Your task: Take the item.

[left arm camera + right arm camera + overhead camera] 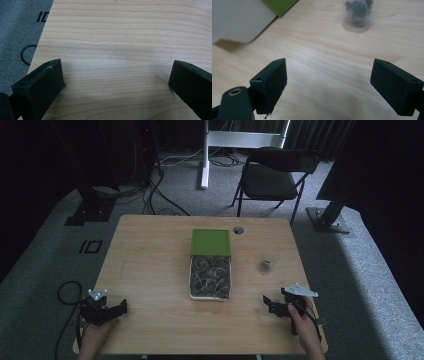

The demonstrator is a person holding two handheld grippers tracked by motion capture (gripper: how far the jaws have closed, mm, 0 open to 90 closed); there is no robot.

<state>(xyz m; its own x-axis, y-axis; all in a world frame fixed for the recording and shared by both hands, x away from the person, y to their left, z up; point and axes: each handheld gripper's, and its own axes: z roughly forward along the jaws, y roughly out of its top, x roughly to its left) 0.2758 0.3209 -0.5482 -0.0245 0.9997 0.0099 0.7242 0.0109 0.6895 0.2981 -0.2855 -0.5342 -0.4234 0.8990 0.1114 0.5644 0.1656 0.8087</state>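
On the wooden table [150,270], mid-centre, sits a white tray [210,278] of tangled greyish stuff, its green lid [210,242] slid back toward the far edge. Just to its right stands a small clear plastic cup [265,265] with something dark inside; the right gripper [271,304] points that way. I'd judge the cup light, thin-walled and easily crushed or tipped, best pinched gently around its middle. The tray's corner and cup show blurred ahead of the right jaws. Both grippers rest near the table's front edge, jaws spread wide, the left gripper [120,307] over bare wood. No readable labels; floor markings beside the table are unclear.
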